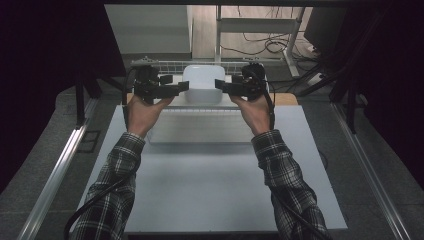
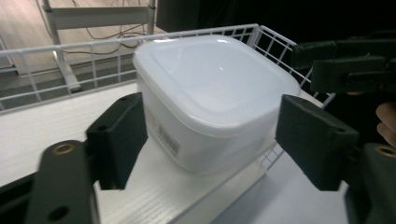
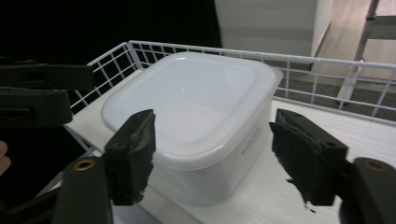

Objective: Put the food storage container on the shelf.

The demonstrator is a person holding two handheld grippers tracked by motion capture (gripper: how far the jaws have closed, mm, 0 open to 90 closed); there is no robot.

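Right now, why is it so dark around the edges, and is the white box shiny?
High view: both sides are nearly black, while the table is lit. Left gripper view: the white box shows a small glare spot on its lid; the near jaws look soft and blurry. Right gripper view: dark upper left.

We see a white wire basket point(image 1: 165, 64) at the far edge of the pale surface point(image 1: 210, 180), a white board point(image 1: 200, 127) lying flat before it, and cables point(image 1: 265, 45) on the wooden floor point(image 1: 205, 30) beyond.
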